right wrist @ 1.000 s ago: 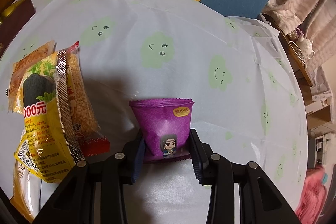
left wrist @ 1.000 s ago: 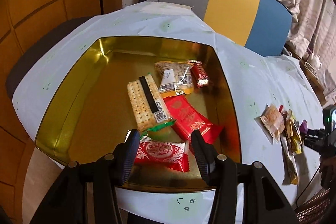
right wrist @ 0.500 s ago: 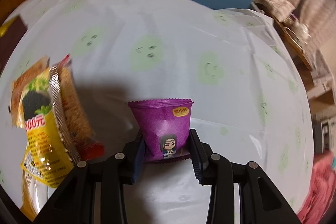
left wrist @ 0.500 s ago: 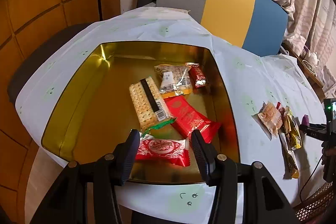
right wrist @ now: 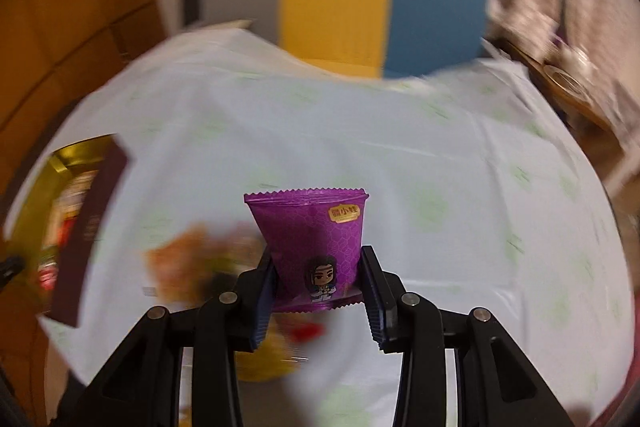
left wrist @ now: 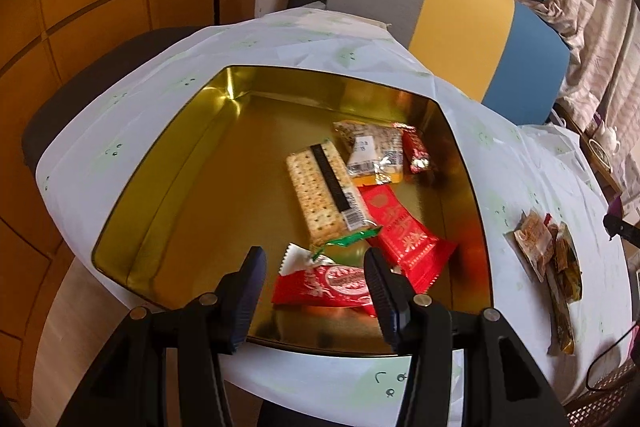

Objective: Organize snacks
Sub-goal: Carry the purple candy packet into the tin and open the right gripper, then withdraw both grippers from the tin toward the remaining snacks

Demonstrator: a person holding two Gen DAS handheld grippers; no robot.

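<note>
A gold tin (left wrist: 168, 163) sits on the white tablecloth and holds several snacks: a cracker pack (left wrist: 320, 191), red packets (left wrist: 404, 231) and a clear-wrapped snack (left wrist: 368, 151). My left gripper (left wrist: 314, 271) is open and empty, above the tin's near edge over a red-and-white packet (left wrist: 324, 285). My right gripper (right wrist: 320, 279) is shut on a purple snack packet (right wrist: 316, 231) and holds it above the cloth. The tin also shows blurred at the left of the right wrist view (right wrist: 68, 163).
A small pile of loose snacks (left wrist: 548, 259) lies on the cloth right of the tin, and shows blurred under the right gripper (right wrist: 192, 259). A grey, yellow and blue chair back (left wrist: 460, 15) stands behind the table. Wood panels are at the left.
My right gripper has lifted the purple packet off the cloth and swung so the tin comes into view. My left gripper has drawn back a little from the tin.
</note>
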